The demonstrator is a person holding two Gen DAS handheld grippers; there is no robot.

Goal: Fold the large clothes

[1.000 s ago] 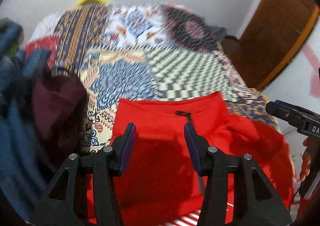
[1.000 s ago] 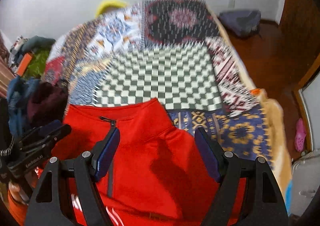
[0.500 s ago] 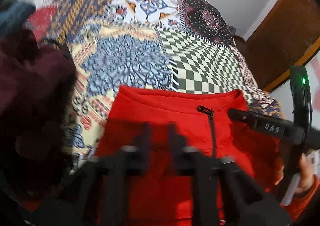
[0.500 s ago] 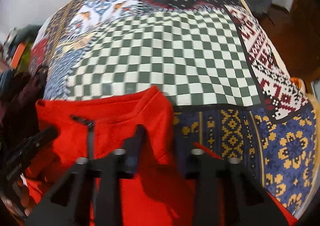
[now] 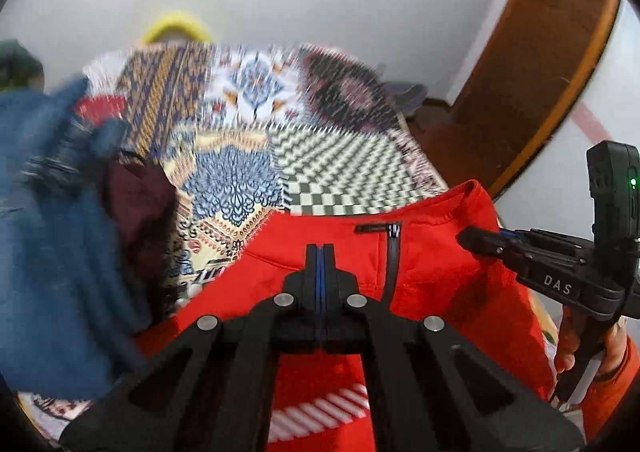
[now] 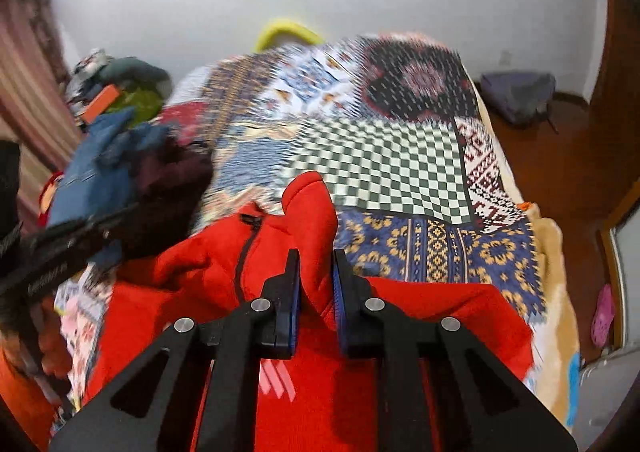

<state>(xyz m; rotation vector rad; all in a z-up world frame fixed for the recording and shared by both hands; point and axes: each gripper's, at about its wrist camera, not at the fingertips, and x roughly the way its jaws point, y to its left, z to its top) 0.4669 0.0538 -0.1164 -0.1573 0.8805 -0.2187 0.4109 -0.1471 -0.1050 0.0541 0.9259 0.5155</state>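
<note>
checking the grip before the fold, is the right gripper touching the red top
Touching. In the right wrist view the right gripper has a raised fold of the red top pinched between its two fingers, the cloth pressed against both pads.

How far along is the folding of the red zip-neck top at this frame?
Done: both grippers have hold near the collar. In hand: the right gripper, jaws just closing, pinches a raised fold of the red top; the left gripper is shut on it. Left: no fold is laid yet.

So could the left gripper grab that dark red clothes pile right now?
Probably not yet. The left gripper looks shut on the red top, so its jaws are busy. The maroon clothes lie uncovered beside it.
</note>
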